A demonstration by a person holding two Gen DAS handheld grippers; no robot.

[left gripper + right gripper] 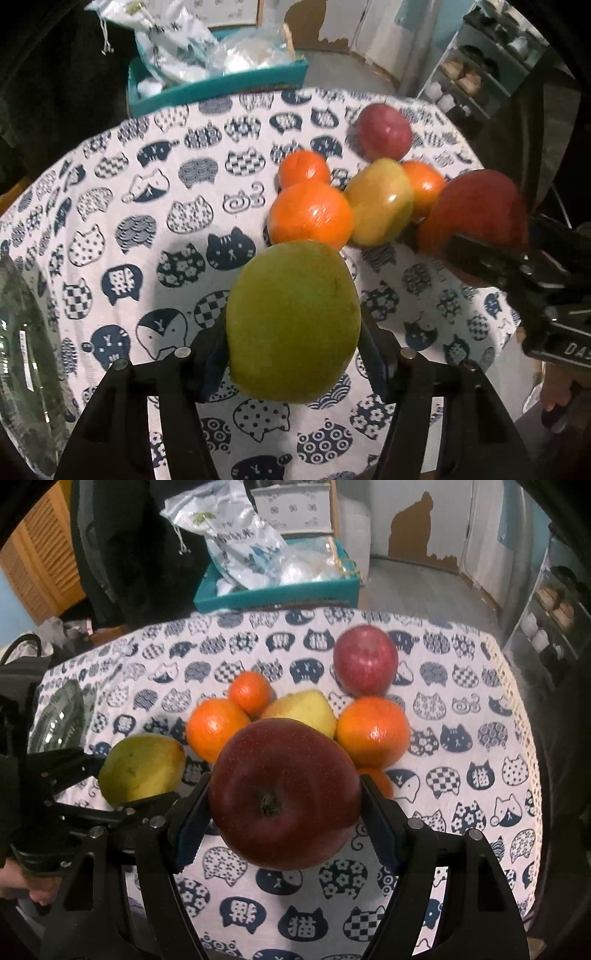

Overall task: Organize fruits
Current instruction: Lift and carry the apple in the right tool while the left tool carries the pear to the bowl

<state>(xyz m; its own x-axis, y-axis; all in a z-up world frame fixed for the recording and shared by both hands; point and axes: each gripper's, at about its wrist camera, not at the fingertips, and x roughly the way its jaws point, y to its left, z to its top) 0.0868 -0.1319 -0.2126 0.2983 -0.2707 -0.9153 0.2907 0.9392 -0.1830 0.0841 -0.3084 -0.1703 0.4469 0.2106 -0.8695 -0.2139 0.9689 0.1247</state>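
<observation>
My left gripper [293,334] is shut on a green pear-like fruit [291,295], held above the cat-print tablecloth [147,221]. In the right wrist view the right gripper [284,788] is shut on a dark red apple [284,812], stem end facing the camera. On the cloth behind them lies a cluster: a second red apple [365,659], three oranges [214,727] [249,692] [373,731], a part-hidden small orange [382,781] and a yellow-green fruit [303,709]. Each view also shows the other gripper: the left gripper [122,779] and the right gripper [506,236].
A clear glass bowl [61,716] sits at the table's left edge. Behind the table stands a teal box [277,590] filled with plastic bags. Shelving [554,620] lines the far right wall. The table's rim curves close on the right.
</observation>
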